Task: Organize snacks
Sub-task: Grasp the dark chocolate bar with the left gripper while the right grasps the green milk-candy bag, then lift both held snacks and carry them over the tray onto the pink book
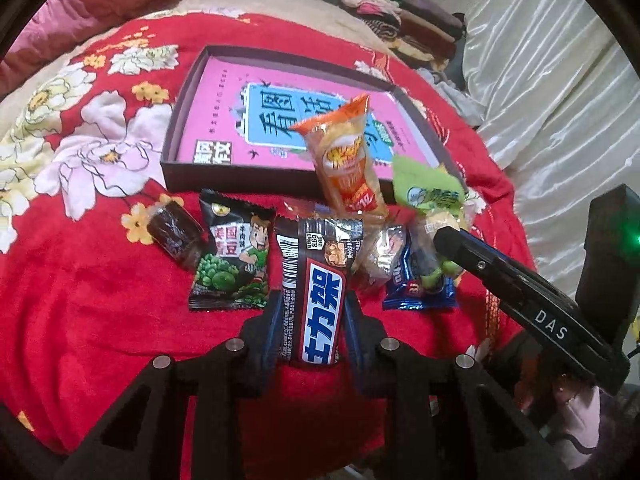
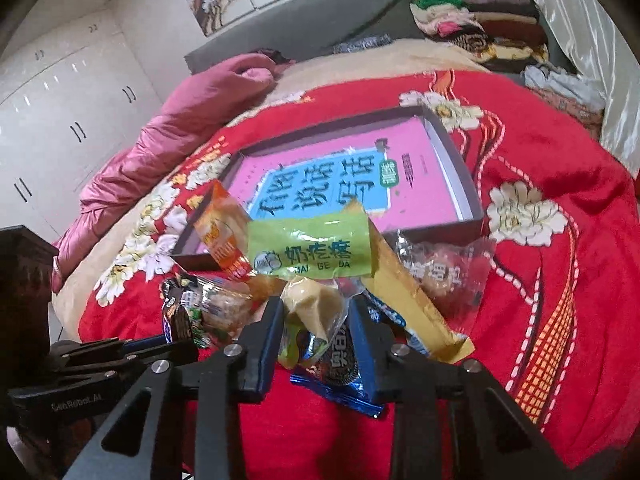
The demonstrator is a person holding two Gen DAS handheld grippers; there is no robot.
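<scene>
My left gripper [image 1: 310, 300] is shut on a dark Snickers bar [image 1: 316, 284], held just above the red blanket. My right gripper [image 2: 316, 308] is shut on a green milk candy packet [image 2: 308, 250], also in the left wrist view [image 1: 430, 194]; its pale candy [image 2: 316, 304] sits between the fingers. A shallow dark box [image 1: 176, 128] with a pink book [image 1: 216, 120] inside lies beyond; it also shows in the right wrist view [image 2: 460, 164]. An orange snack pack [image 1: 346, 156], a green pea packet [image 1: 230, 256], a dark wrapped sweet [image 1: 174, 232] and a blue Oreo pack [image 2: 340, 360] lie before the box.
The red flowered blanket [image 1: 80, 280] covers the bed. A pink quilt [image 2: 168, 120] lies at the far left. Folded clothes [image 1: 400, 12] are stacked at the back right beside white satin fabric [image 1: 540, 60]. A clear wrapped snack [image 2: 444, 272] lies right of the pile.
</scene>
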